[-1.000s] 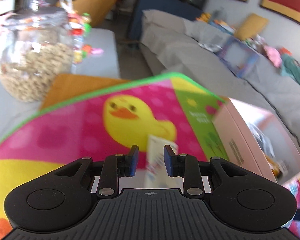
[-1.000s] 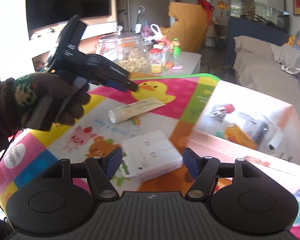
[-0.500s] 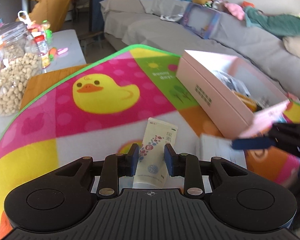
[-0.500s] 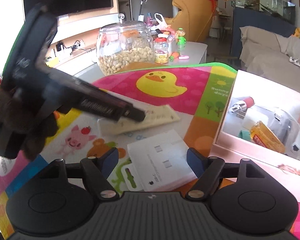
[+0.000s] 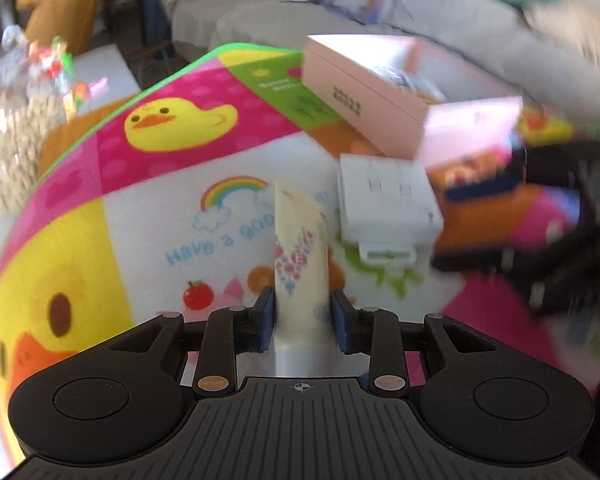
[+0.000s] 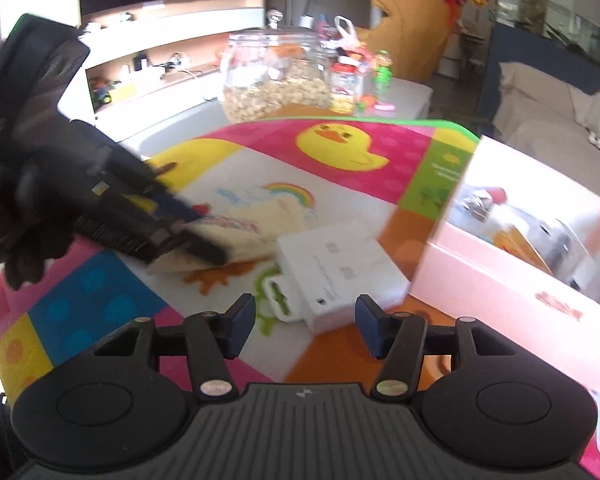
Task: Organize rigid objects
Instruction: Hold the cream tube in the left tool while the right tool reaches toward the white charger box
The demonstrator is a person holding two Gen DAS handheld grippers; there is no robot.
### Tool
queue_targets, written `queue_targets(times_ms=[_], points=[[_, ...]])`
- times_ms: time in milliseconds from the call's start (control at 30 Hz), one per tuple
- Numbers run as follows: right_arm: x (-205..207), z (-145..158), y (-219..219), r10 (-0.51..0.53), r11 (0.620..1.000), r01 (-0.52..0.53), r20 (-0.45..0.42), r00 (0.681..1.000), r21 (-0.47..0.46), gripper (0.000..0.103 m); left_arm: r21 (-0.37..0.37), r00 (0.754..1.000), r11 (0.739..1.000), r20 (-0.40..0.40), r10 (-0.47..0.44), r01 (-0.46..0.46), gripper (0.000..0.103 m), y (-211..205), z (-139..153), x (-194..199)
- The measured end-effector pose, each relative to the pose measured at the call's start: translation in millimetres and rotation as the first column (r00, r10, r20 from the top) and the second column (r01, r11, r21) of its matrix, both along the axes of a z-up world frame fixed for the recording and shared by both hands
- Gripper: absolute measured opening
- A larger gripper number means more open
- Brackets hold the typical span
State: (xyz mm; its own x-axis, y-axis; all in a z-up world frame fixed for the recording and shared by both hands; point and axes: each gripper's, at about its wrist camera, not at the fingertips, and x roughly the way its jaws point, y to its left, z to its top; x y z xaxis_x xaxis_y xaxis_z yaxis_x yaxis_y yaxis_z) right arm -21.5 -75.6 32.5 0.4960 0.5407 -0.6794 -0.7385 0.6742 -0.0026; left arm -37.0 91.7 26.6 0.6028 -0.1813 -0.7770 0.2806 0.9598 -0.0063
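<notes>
A cream tube (image 5: pixel 300 248) with coloured print sits between the blue pads of my left gripper (image 5: pixel 303 312), which is shut on it while its jaws are opening. In the right wrist view that left gripper (image 6: pixel 196 240) reaches in from the left, and the tube (image 6: pixel 260 232) slants low over the play mat. A flat white box (image 6: pixel 340 276) lies on the mat beside the tube. My right gripper (image 6: pixel 306 320) is open and closing, with the box's near corner between its fingers, untouched. An open pink box (image 6: pixel 500 280) holding several items stands to the right.
The colourful play mat (image 6: pixel 340 144) with a yellow duck covers the table. A glass jar of nuts (image 6: pixel 276 80) and small bottles stand at its far edge. A grey sofa (image 5: pixel 440 28) runs behind the pink box (image 5: pixel 364 108). A gloved hand (image 6: pixel 24 240) holds the left gripper.
My left gripper came down onto the tube, closed on it and drew it across the mat toward the white box. The right gripper's fingers have narrowed around the box's near corner.
</notes>
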Motion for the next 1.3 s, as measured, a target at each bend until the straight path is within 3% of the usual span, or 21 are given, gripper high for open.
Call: queue_targets(times_ms=[67,233,333,467,500,600,633,733,833,1000,1100,1167,1233,1300], points=[[6,-3,-3,-0.028,1.0,0.028,-0.016,0.999,0.013,0.068,0.041,1.0,0.999,0.016,0.0,0.0,0.035,-3,-1,-5],[16,-8,1,-0.005,0.998,0.007,-0.038,0.999,0.059,0.07,-0.019,1.0,0.999,0.01,0.028,-0.028,0.033,6,1,0],[24,-12,7,-0.022,0.997,0.026,-0.043,0.999,0.072,0.075,-0.02,1.0,1.0,0.0,0.019,-0.019,0.033,5,0,1],[38,-21,9,-0.061,0.991,0.074,-0.117,0.991,0.111,0.076,-0.043,0.999,0.998,-0.006,0.041,-0.041,0.033,9,0,2],[38,-21,8,-0.061,0.99,0.075,-0.118,0.991,0.118,0.074,-0.059,0.998,0.997,-0.009,0.055,-0.056,0.034,12,0,2],[34,-19,5,-0.037,0.992,0.05,-0.121,0.992,0.112,0.05,-0.112,0.996,0.99,-0.005,0.091,-0.091,0.033,21,3,3],[32,-18,3,-0.028,0.993,0.042,-0.124,0.992,0.11,0.047,-0.135,0.995,0.986,0.002,0.097,-0.096,0.033,23,6,3],[24,-16,0,0.01,0.996,0.001,-0.118,0.993,0.087,0.046,-0.221,0.993,0.969,0.017,0.115,-0.109,0.033,31,15,4],[12,-17,1,0.041,0.998,-0.037,-0.08,0.996,0.052,0.046,-0.28,0.981,0.945,0.043,0.191,-0.172,0.033,40,25,9],[6,-19,2,0.051,0.998,-0.048,-0.058,0.997,0.052,0.055,-0.332,0.93,0.893,0.099,0.353,-0.304,0.033,64,37,21],[4,-21,4,0.058,0.997,-0.055,-0.05,0.997,0.058,0.065,-0.369,0.898,0.849,0.078,0.434,-0.378,0.032,81,37,36],[0,-23,7,0.064,0.997,-0.063,-0.025,0.998,0.044,0.069,-0.365,0.916,0.859,0.04,0.4,-0.359,0.032,81,36,44],[-7,-26,8,0.068,0.997,-0.068,0.01,0.998,0.035,0.069,-0.354,0.956,0.899,0.035,0.29,-0.259,0.032,69,37,42],[-6,-25,6,0.07,0.996,-0.07,0.003,0.998,0.046,0.071,-0.297,0.981,0.939,0.04,0.19,-0.17,0.032,51,38,29]])
